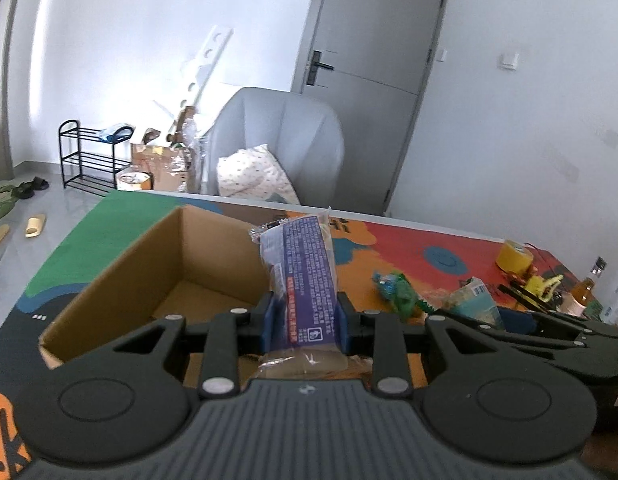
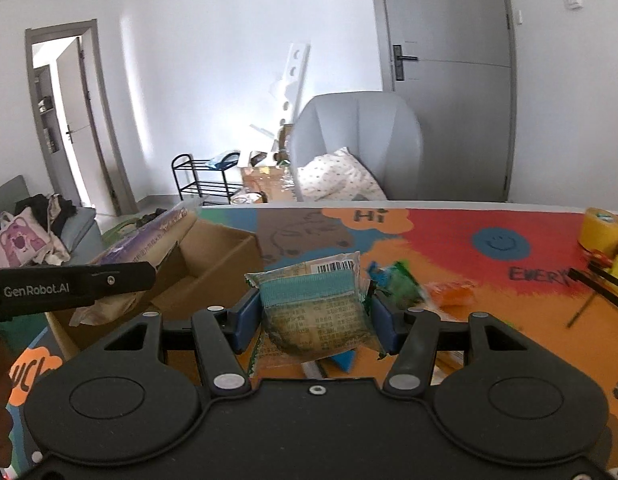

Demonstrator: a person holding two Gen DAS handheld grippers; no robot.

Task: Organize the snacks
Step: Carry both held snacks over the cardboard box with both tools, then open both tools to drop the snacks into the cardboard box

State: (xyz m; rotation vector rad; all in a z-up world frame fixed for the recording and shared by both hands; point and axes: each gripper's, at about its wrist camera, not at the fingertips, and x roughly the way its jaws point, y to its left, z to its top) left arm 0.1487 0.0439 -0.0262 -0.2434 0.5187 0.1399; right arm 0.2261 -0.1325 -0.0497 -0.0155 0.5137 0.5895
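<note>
A white-walled room with a grey door and a grey armchair lies behind a surface covered by a bright painted mat. Left of and just ahead of the left gripper stands an open cardboard box, its bottom bare where it shows. That gripper is clamped on a long blue snack packet, which stands upright between its blue pads over the box's right edge. To its right, on the mat, lie a green wrapper and, farther off, a yellow tape roll. The right gripper is clamped on a squat teal-and-beige snack pack, held up off the mat, with the box to its left and the green wrapper just beyond its right pad.
</note>
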